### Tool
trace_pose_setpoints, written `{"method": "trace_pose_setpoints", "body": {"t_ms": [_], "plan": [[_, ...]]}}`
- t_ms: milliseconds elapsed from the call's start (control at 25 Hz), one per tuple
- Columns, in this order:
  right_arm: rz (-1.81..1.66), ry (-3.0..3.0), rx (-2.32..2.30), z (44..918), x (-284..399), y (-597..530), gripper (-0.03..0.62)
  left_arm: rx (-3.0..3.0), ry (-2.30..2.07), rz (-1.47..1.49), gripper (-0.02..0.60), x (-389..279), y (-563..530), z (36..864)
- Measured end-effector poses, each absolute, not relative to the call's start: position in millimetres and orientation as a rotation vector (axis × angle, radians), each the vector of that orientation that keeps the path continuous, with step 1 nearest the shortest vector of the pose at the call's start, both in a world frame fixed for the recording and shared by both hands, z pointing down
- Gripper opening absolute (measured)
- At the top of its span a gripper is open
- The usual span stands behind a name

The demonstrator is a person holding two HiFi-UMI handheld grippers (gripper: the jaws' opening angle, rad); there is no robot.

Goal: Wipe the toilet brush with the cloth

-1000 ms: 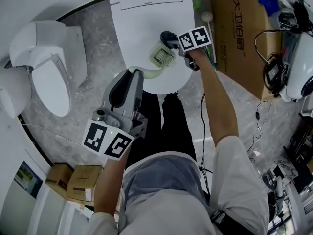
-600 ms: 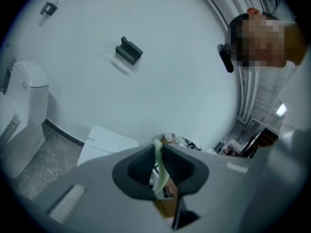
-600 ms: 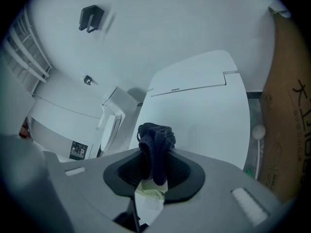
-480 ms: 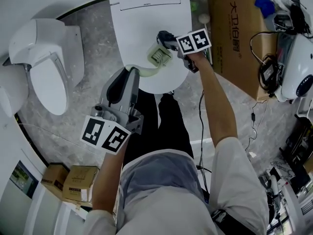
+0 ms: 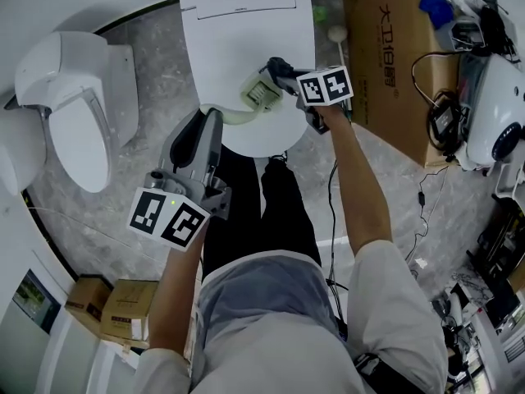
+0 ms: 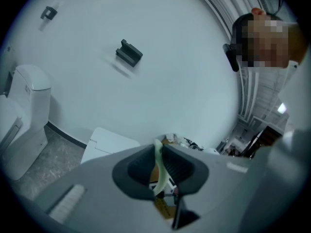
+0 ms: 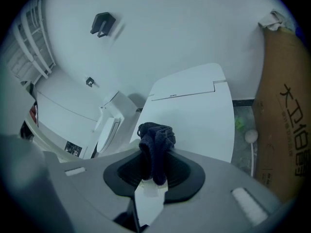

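Note:
A pale green toilet brush (image 5: 261, 94) hangs over a closed white toilet lid (image 5: 246, 23). Its curved handle (image 6: 160, 166) runs back into my left gripper (image 5: 212, 115), which is shut on it. My right gripper (image 5: 283, 76) is shut on a dark blue cloth (image 7: 154, 144), bunched up between its jaws. In the head view the cloth (image 5: 277, 66) sits against the upper right side of the brush head. The bristles show as a ribbed square facing up.
A second white toilet (image 5: 70, 97) with its seat open stands at the left. A tall cardboard box (image 5: 394, 48) stands right of the lid, with cables and white devices (image 5: 484, 113) beyond it. Small cardboard boxes (image 5: 123, 306) lie at the lower left. A wall hook (image 6: 129, 53) is mounted above.
Both grippers and the brush have drifted slightly left over the lid. The cloth has stayed against the brush head, and both grips are unchanged.

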State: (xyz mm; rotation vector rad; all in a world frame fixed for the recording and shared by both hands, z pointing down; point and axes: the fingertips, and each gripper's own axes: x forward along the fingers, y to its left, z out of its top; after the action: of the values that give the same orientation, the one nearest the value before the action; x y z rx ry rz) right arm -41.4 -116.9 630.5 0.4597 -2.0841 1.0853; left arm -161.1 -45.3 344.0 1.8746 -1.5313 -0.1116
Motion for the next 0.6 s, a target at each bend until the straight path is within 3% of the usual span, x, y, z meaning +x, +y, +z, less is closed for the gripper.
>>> {"method": "trace_pose_setpoints", "body": {"t_ms": [600], "plan": [[1.203,-2.036,0.690,637.3,-10.1,-91.3,0.089,1.868,-1.549,-0.114,0.000,-158.2,-46.4,343.5]]}}
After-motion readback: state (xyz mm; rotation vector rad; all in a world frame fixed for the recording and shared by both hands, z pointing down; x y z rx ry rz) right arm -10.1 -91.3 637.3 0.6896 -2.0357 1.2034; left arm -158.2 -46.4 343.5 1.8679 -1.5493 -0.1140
